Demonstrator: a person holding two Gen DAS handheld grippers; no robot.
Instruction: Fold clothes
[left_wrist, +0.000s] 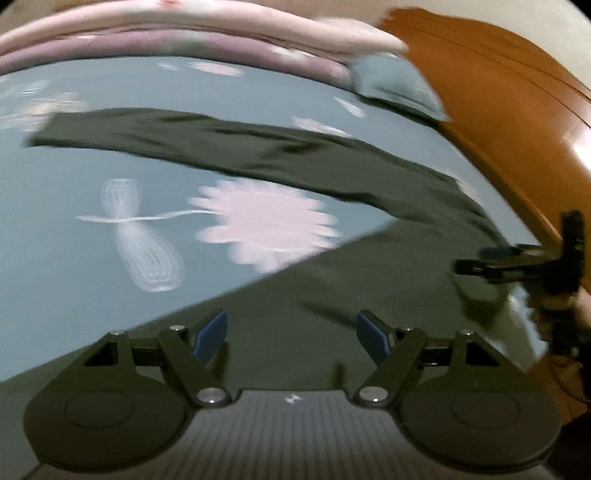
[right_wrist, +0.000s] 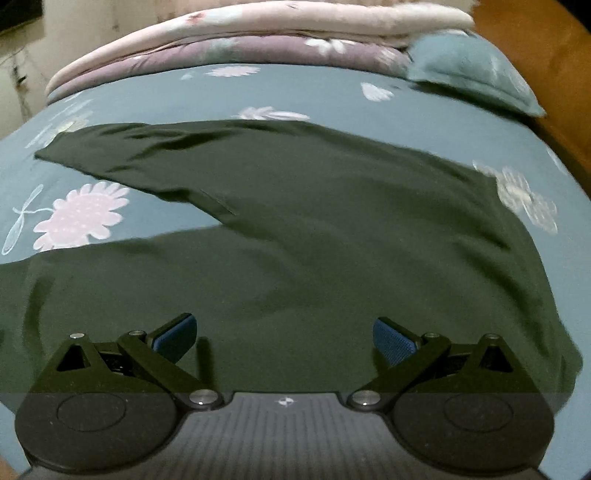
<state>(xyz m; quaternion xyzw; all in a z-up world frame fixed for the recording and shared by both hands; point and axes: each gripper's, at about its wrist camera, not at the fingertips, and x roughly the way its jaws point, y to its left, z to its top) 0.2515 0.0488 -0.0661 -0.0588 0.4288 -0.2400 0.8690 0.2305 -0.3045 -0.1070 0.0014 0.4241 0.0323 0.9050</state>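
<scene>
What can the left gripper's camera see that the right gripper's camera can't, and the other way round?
Only the left wrist view shows the other tool: the right gripper enters at the right edge, too blurred to tell how its jaws stand.

Only the right wrist view shows the dark green garment nearly whole, with its long sleeve reaching left, plus a pale wall beyond the bed.

Both show the garment spread on the blue flowered bedsheet, folded pink quilts, a blue pillow and a wooden headboard. The left gripper has open jaws.
</scene>
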